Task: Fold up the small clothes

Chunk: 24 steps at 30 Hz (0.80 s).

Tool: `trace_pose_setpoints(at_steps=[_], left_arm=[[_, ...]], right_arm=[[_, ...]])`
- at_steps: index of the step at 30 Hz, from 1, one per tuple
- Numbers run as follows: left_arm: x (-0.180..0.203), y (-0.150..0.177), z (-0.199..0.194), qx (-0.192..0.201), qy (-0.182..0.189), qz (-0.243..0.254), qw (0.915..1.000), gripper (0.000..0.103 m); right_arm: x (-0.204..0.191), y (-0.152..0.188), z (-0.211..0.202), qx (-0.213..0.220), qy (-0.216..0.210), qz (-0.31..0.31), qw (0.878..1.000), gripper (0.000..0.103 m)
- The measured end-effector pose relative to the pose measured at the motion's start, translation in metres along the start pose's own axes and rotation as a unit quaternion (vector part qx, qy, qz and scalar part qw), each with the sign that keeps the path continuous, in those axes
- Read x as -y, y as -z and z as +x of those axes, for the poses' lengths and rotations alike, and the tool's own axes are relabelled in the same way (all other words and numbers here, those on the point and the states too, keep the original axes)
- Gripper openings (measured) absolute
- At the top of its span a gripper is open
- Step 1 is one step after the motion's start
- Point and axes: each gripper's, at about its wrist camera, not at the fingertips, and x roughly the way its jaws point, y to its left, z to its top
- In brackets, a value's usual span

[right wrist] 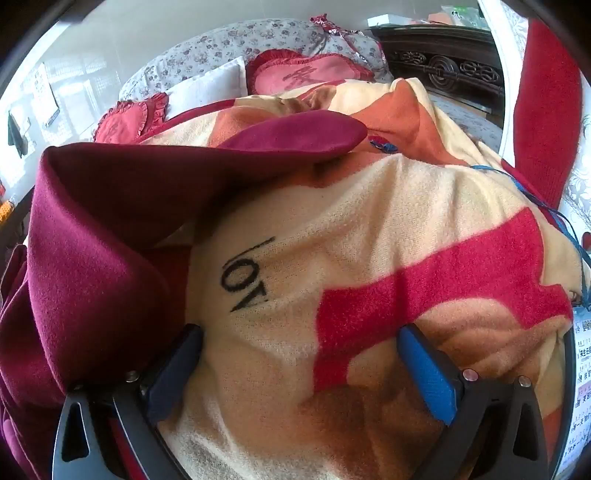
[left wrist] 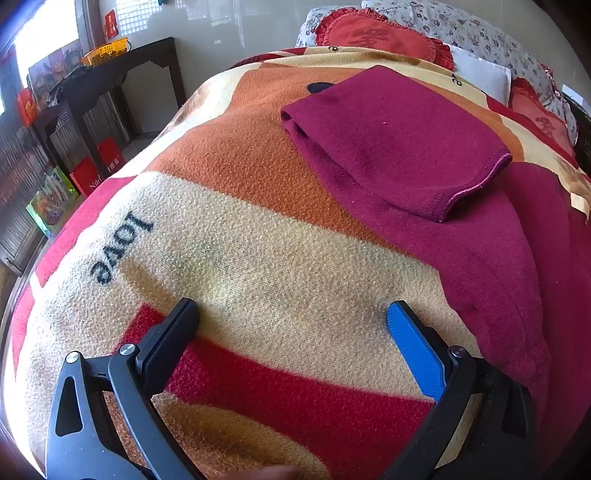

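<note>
A maroon fleece garment (left wrist: 424, 177) lies on the patterned bed blanket (left wrist: 258, 240), a short sleeve folded over its body, to the upper right of my left gripper (left wrist: 293, 314). That gripper stands open over bare blanket, its blue pad just short of the garment's near edge, nothing between its fingers. In the right wrist view the same garment (right wrist: 110, 229) is bunched at the left, its edge lying against the dark left finger (right wrist: 177, 365). My right gripper (right wrist: 301, 339) is open too, over the blanket (right wrist: 369, 240), holding nothing.
Red heart-shaped cushions (left wrist: 373, 37) and floral pillows (left wrist: 469, 33) lie at the head of the bed. A dark wooden console table (left wrist: 110, 85) with a yellow basket stands left of the bed, red bags on the floor below. A carved dark headboard (right wrist: 443, 66) is at upper right.
</note>
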Motion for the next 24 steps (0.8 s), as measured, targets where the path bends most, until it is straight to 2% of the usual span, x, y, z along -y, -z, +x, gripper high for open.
trace_pose_setpoints(at_steps=[13,18,19,21,24], left_arm=[[0.004,0.002,-0.002,-0.001,-0.015,0.006,0.9999,0.103],[0.0,0.002,-0.013,-0.047,-0.004,0.007,0.9989,0.102],[-0.002,0.003,-0.018,-0.05,-0.004,0.003,0.9987,0.102],[-0.007,0.008,-0.036,-0.043,0.017,-0.007,0.9989,0.102],[-0.011,0.013,-0.066,-0.022,0.04,-0.009,0.9989,0.102]], right_arm=[[-0.002,0.014,0.012,0.001,0.0,0.0,1.0,0.103],[-0.002,0.019,0.017,-0.003,0.002,-0.002,1.0,0.103],[-0.001,0.019,0.017,-0.008,0.004,-0.004,1.0,0.103],[-0.005,0.017,0.015,-0.024,0.0,-0.011,1.0,0.103],[-0.004,0.02,0.001,-0.066,-0.005,-0.004,0.998,0.103]])
